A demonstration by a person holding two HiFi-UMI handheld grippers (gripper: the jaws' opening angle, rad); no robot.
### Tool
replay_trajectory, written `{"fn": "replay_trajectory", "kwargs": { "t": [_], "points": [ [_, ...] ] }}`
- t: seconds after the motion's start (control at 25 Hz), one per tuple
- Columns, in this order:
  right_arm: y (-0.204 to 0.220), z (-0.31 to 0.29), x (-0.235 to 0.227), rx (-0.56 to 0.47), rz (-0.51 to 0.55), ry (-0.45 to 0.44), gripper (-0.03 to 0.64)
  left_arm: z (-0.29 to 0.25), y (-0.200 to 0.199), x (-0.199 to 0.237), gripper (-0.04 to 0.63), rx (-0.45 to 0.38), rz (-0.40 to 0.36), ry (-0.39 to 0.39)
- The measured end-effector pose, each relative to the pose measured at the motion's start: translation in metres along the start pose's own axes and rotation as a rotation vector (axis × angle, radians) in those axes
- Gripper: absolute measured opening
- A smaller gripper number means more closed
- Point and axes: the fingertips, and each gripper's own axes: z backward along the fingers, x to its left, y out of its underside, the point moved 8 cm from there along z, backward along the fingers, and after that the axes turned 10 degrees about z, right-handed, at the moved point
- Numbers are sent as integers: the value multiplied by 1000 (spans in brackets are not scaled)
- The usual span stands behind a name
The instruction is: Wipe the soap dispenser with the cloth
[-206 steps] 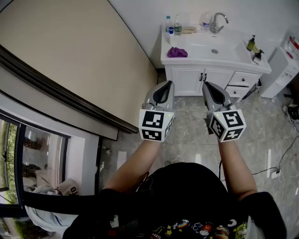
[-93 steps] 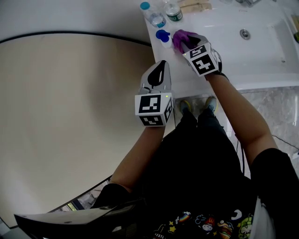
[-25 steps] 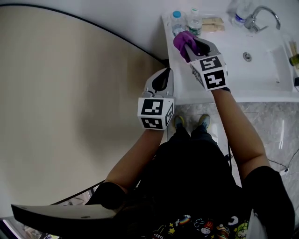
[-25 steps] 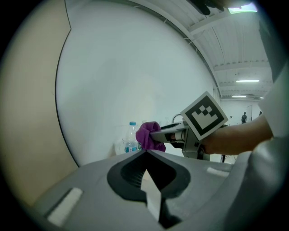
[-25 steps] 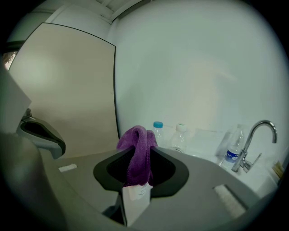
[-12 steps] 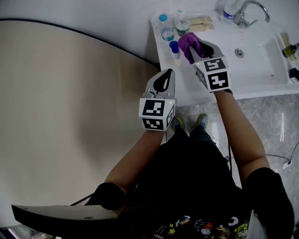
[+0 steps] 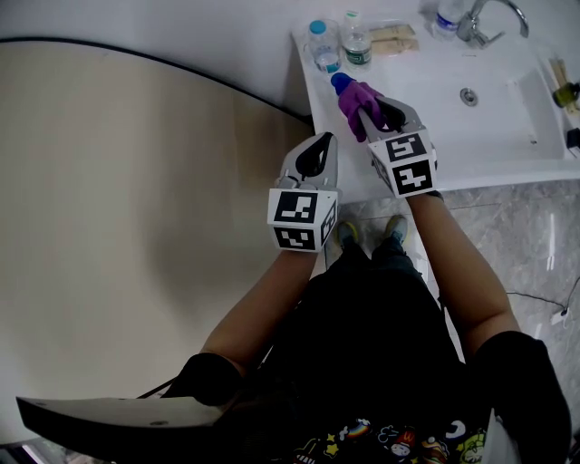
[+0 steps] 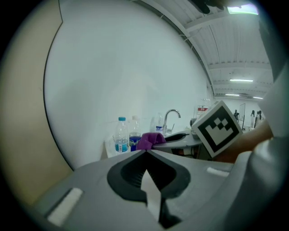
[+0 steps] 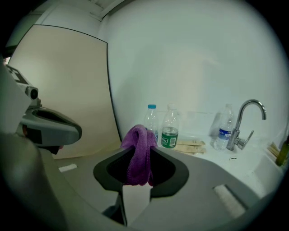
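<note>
My right gripper [image 7: 366, 107] is shut on a purple cloth [image 7: 356, 96], held above the left part of the white vanity top [image 7: 426, 149]. In the right gripper view the cloth [image 9: 139, 152] hangs folded out of the jaws. An olive soap dispenser [image 7: 567, 91] stands at the far right edge of the sink, far from the cloth. My left gripper [image 7: 319, 141] is shut and empty, hovering off the counter's left front corner. From there the cloth [image 8: 151, 139] shows ahead.
A small blue-capped bottle [image 7: 340, 82] stands just behind the cloth. Two water bottles [image 7: 323, 40] [image 7: 356, 42] and flat packets [image 7: 395, 37] line the back left. A faucet [image 7: 482, 22] with another bottle [image 7: 448, 14] stands behind the basin drain [image 7: 468, 94]. A beige wall panel [image 7: 136, 199] is at the left.
The person has walked up to the vanity and my right gripper has taken the cloth off the counter. In the last half second it drew slightly back toward me, just in front of the blue-capped bottle.
</note>
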Motion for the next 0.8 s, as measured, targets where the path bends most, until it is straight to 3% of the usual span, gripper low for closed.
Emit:
{"fn": "replay_trajectory", "kwargs": {
  "t": [0.28, 0.56, 0.8],
  "points": [
    [22, -5, 27, 51, 8, -47, 121, 7, 4, 2, 1, 14, 7, -9],
    [1, -3, 22, 16, 7, -10, 123, 15, 4, 8, 1, 10, 18, -10],
    [6, -27, 28, 44, 23, 10, 123, 11, 9, 23, 1, 10, 20, 15]
  ]
}}
